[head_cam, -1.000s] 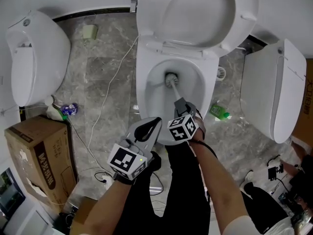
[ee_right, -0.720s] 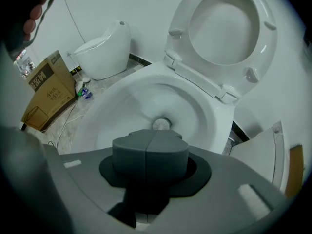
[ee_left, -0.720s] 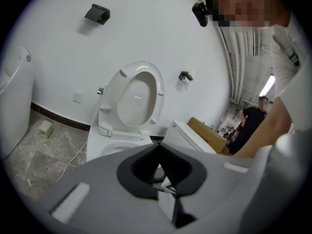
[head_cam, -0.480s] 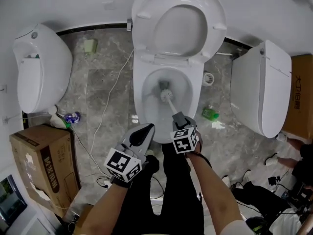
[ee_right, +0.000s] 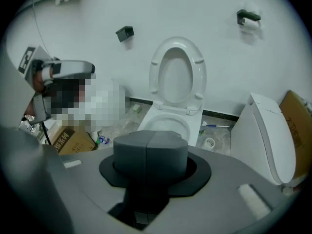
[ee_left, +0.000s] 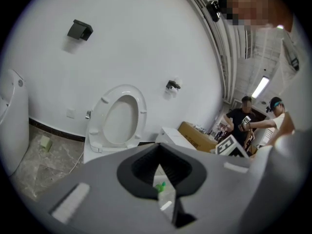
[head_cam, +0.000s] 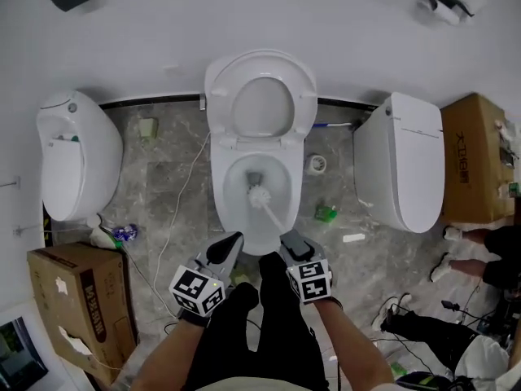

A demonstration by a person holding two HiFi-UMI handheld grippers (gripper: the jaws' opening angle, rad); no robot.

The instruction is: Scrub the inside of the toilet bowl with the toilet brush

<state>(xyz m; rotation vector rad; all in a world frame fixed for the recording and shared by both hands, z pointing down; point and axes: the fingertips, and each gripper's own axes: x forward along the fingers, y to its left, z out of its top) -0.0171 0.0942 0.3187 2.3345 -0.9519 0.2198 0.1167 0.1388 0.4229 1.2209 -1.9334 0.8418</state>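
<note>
The white toilet (head_cam: 234,218) stands at mid-frame in the head view with its seat and lid (head_cam: 260,104) raised. A white toilet brush (head_cam: 259,195) has its head down inside the bowl, and its handle slants down-right into my right gripper (head_cam: 291,243), which is shut on it. My left gripper (head_cam: 228,249) is shut on nothing and hovers just left of the bowl's front rim. The left gripper view shows the left gripper (ee_left: 158,147) with the raised seat (ee_left: 119,116) beyond it. The right gripper view shows the right gripper (ee_right: 148,140) in front of the bowl (ee_right: 165,123); the brush is hidden there.
Another white toilet (head_cam: 77,161) stands at the left and a closed one (head_cam: 399,161) at the right. Cardboard boxes (head_cam: 69,308) (head_cam: 472,157) stand at both sides. A green bottle (head_cam: 327,213) and a white cable (head_cam: 175,202) lie on the marble floor. People (ee_left: 243,118) stand at the right.
The head view has drawn back and takes in more of the room. Both grippers sit lower in frame, and the brush head has shifted from the bowl's back toward its middle.
</note>
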